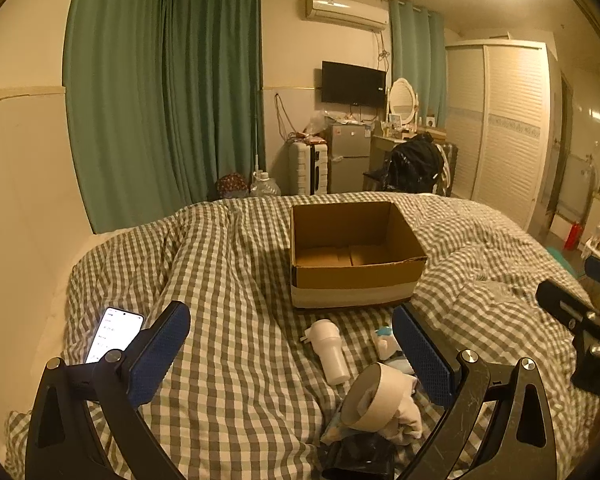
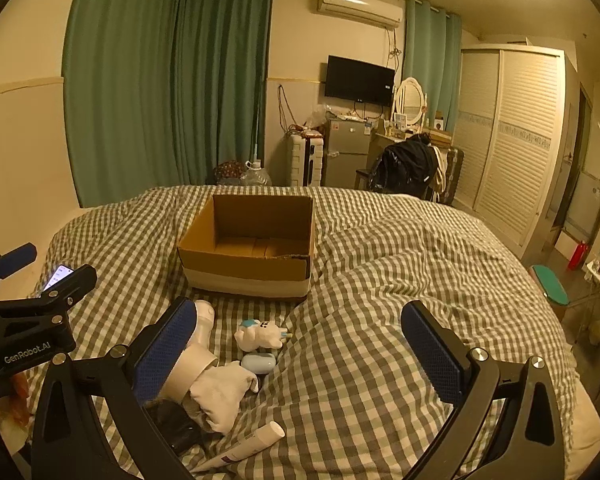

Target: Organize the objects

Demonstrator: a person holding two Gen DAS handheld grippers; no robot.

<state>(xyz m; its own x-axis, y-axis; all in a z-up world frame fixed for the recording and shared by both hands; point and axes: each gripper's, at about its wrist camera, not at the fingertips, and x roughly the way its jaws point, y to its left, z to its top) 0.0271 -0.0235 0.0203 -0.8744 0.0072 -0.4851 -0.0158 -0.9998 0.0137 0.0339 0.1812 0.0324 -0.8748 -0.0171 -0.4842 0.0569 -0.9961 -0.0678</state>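
An open, empty cardboard box sits on the checked bed cover. In front of it lie small objects: a white plug-in cylinder, a white and blue toy figure, a light blue case, a tape roll, a white cloth, a tube and a dark item. My left gripper is open above them, holding nothing. My right gripper is open and empty, to their right.
A lit phone lies on the bed at the left. Beyond the bed stand green curtains, a small fridge, a chair with dark clothes and a white wardrobe.
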